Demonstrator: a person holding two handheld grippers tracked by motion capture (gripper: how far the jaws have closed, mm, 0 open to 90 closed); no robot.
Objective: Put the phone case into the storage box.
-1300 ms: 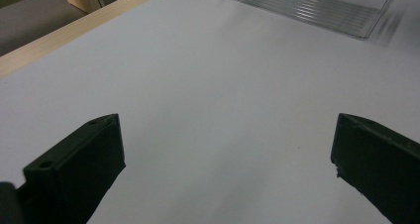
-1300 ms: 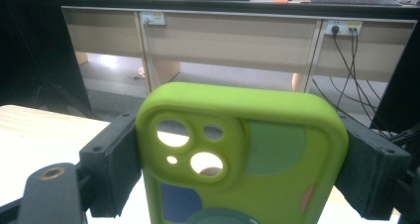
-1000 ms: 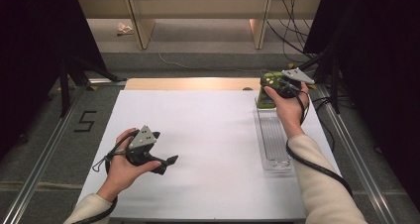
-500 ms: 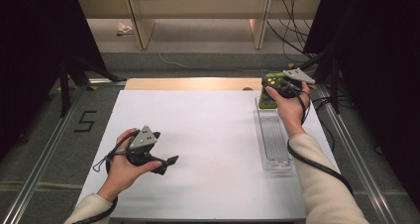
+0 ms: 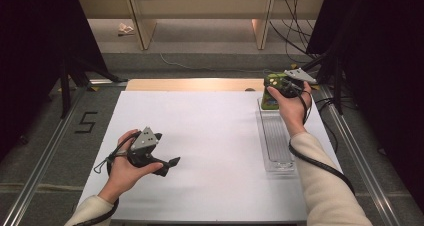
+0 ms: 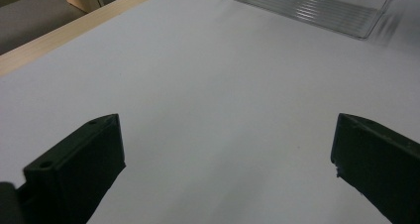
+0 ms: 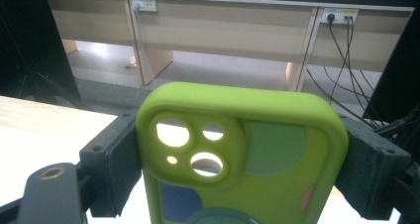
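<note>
Green phone case point(image 7: 242, 159) clamped upright between right tongs point(image 5: 280, 86), above clear tray point(image 5: 276, 141) far end, left tongs point(image 5: 167, 166) apart over white desk point(image 5: 210, 136).

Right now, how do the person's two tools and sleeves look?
Both tools are black, each with two blocky black jaws. The left tool and the right tool each carry a grey three-cornered plate on top and trail a black cable. The person wears light cream sleeves.

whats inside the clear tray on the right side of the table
The clear tray shows only its ribbed bottom along the near and middle part. Its far end is covered by the green phone case held in the right gripper, so that part cannot be seen.
</note>
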